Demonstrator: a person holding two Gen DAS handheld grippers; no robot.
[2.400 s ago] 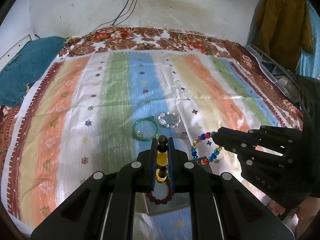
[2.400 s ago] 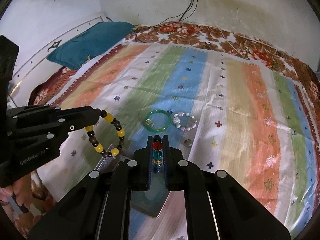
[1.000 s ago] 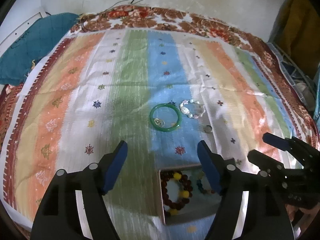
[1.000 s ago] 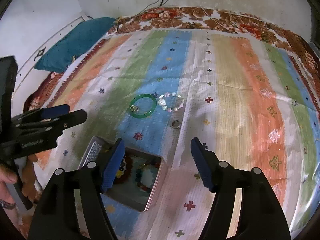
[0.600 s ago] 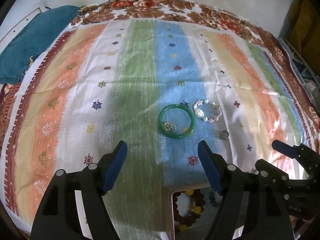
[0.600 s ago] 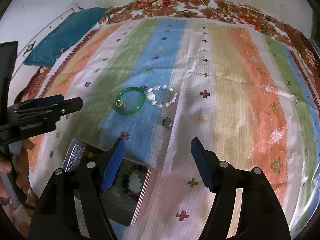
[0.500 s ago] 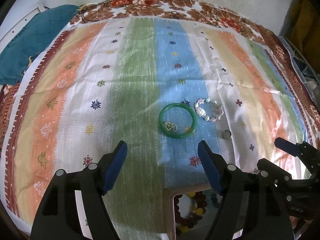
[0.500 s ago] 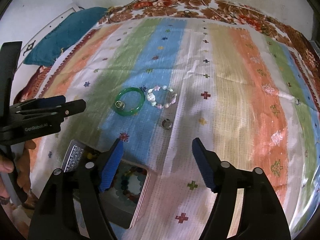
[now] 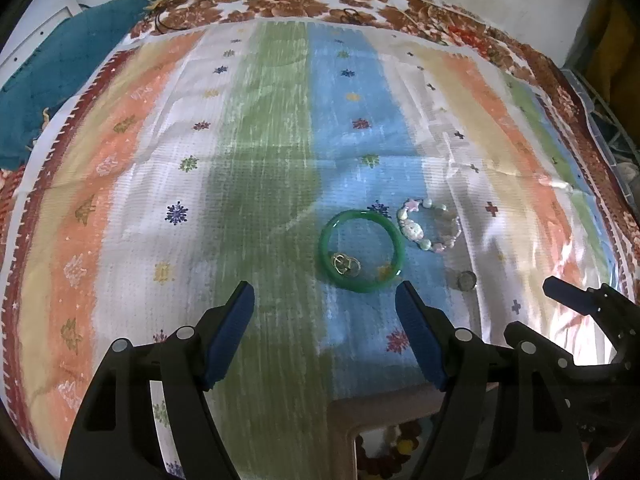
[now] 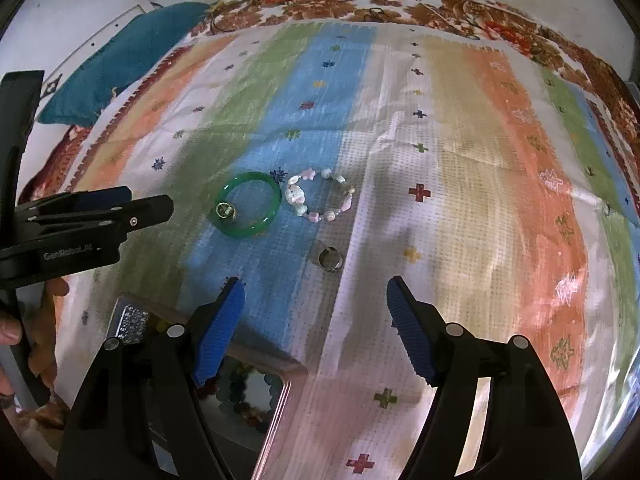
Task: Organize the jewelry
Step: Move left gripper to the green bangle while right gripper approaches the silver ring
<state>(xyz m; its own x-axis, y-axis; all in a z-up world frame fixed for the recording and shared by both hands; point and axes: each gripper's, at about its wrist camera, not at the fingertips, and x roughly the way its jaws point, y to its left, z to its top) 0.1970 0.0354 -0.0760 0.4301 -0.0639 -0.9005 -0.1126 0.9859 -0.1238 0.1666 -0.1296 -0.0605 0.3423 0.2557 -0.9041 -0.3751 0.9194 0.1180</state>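
A green bangle (image 9: 361, 251) (image 10: 251, 205) lies on the striped bedspread with a small metal ring (image 9: 346, 263) (image 10: 225, 210) inside it. Right of it lies a pale bead bracelet (image 9: 429, 230) (image 10: 320, 195), and nearer me a silver ring (image 9: 466, 280) (image 10: 329, 260). A pink tin box (image 9: 384, 408) (image 10: 280, 364) at the near edge holds beaded bracelets (image 9: 394, 450) (image 10: 246, 392). My left gripper (image 9: 325, 294) is open and empty just short of the bangle. My right gripper (image 10: 311, 294) is open and empty, close before the silver ring.
The striped bedspread (image 9: 260, 160) (image 10: 480, 160) stretches back to a white wall. A teal cushion (image 9: 44, 92) (image 10: 120, 56) lies at the far left. In the right wrist view a hand (image 10: 12, 328) holds the left gripper's handle at the left edge.
Both grippers, earlier shut on beaded bracelets, opened and left them in the tin box. Since then both have moved forward and down toward the bangle, bracelet and ring, which look larger now.
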